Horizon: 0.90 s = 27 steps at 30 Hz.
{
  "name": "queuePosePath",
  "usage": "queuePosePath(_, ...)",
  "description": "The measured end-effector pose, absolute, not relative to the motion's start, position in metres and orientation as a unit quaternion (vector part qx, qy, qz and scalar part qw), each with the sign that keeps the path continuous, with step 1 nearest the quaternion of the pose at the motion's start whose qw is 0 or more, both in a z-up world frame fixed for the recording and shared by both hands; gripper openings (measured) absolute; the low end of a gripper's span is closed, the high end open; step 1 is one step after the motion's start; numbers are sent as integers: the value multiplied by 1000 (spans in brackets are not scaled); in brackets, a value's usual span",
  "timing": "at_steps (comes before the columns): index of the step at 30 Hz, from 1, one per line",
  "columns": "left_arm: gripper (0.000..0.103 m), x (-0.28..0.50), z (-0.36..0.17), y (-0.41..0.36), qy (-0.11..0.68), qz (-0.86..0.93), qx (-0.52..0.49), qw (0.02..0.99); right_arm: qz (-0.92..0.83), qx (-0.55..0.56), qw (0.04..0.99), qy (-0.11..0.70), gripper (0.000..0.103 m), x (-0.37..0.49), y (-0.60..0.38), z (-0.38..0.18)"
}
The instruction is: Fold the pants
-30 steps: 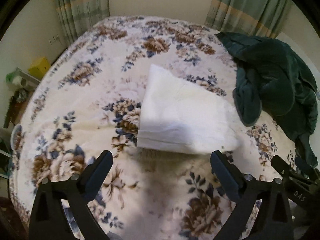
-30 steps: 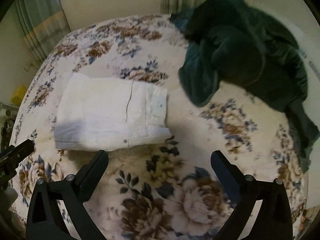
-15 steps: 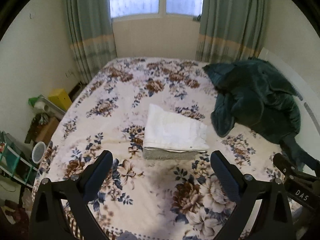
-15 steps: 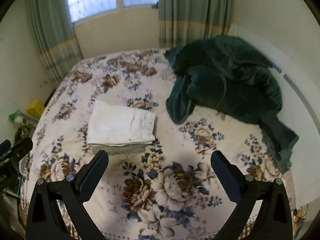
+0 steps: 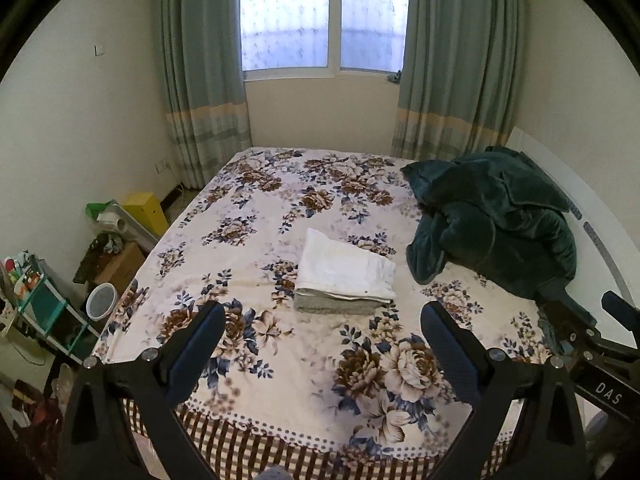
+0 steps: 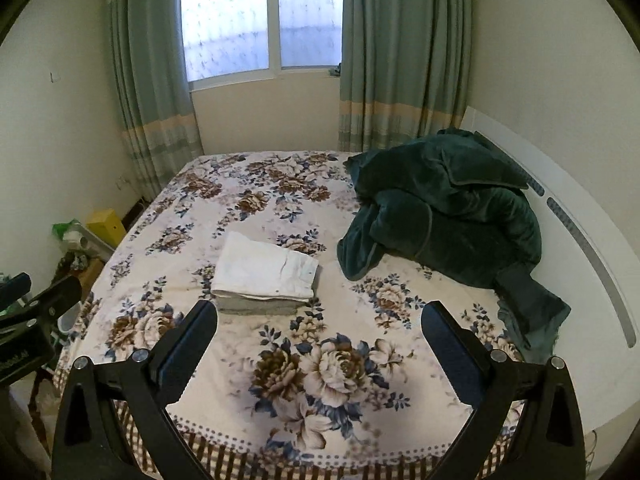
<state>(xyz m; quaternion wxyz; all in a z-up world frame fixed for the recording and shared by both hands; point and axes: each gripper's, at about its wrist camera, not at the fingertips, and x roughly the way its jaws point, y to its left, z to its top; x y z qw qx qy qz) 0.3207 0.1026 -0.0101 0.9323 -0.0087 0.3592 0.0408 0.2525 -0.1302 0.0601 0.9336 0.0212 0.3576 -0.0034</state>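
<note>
Change since a second ago: both cameras have drawn well back from the bed; the folded white pants (image 5: 345,274), which then filled the middle of each frame, now sit small at mid-frame, and the window (image 5: 325,16) and curtains (image 5: 200,80) have come into view.
Pants: folded into a flat rectangle, resting on a folded grey garment (image 5: 334,306) whose edge shows beneath the near side, on the floral bedspread (image 5: 256,216); in the right wrist view the stack (image 6: 266,270) lies left of centre.
Left gripper: the left gripper (image 5: 320,344) hangs above the near edge of the bed at the bottom of its frame, fingers spread wide and holding nothing, well apart from the pants.
Right gripper: the right gripper (image 6: 320,344) is likewise spread wide and empty, low in its frame; its tip also shows at the right edge of the left wrist view.
Edges: the checked hem of the bedspread runs along the bottom of both frames; a white headboard (image 6: 560,216) bounds the right side.
Open room: bare bedspread lies between the grippers and the stack, and beyond it up to the wall under the window.
Right of frame: a dark green blanket (image 5: 492,220) is heaped near the stack, not touching it.
Left of frame: a yellow box (image 5: 146,212), a teal shelf (image 5: 44,308) and floor clutter crowd the bedside.
</note>
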Motion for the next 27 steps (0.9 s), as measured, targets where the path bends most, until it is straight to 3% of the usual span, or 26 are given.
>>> queuePosePath(11, 100, 285, 12, 99, 341, 43, -2, 939, 8, 22, 942, 334, 103, 205, -129, 110)
queuePosePath(27, 103, 268, 16, 105, 333, 48, 7, 942, 17, 25, 943, 332, 103, 190, -117, 126)
